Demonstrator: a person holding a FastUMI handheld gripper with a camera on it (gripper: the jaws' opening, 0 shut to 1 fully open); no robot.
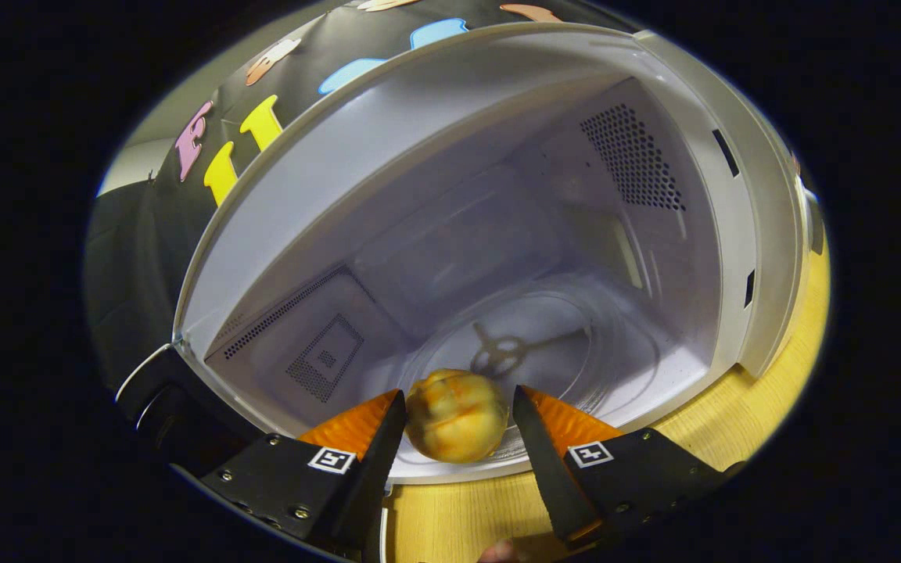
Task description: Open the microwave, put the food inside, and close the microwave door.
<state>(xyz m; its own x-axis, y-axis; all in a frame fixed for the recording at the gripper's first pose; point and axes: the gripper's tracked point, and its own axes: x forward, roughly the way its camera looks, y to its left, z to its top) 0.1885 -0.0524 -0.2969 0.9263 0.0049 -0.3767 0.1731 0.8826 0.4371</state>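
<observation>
Nearest the camera, the gripper [457,410] is tilted, its left finger sitting lower and nearer than the right, and it points into the mouth of the open microwave [763,258]. Its fingers [556,438] stand moderately apart, with the food [455,416], a rounded yellow-orange piece resembling a bun or small pumpkin, between them. Left finger appears to touch the food's side; a narrow gap shows between the food and the right finger, so a firm two-sided grip cannot be confirmed. At the very bottom, under the fingers, a small part of a person's hand [501,553] is visible. Beneath the gripper lies a light wooden tabletop [466,516], on which the microwave stands. Food sits at the front lip of the cavity, over the near rim of the glass turntable [615,367]. Just beyond it, the three-spoke roller ring [501,353] shows through the glass. Further in, the cavity walls are white, with a perforated vent panel [325,360] on the left wall and a second perforated patch [632,160] on the right wall. At the left, beside the left finger, the dark edge of the opened door [165,399] is seen.
</observation>
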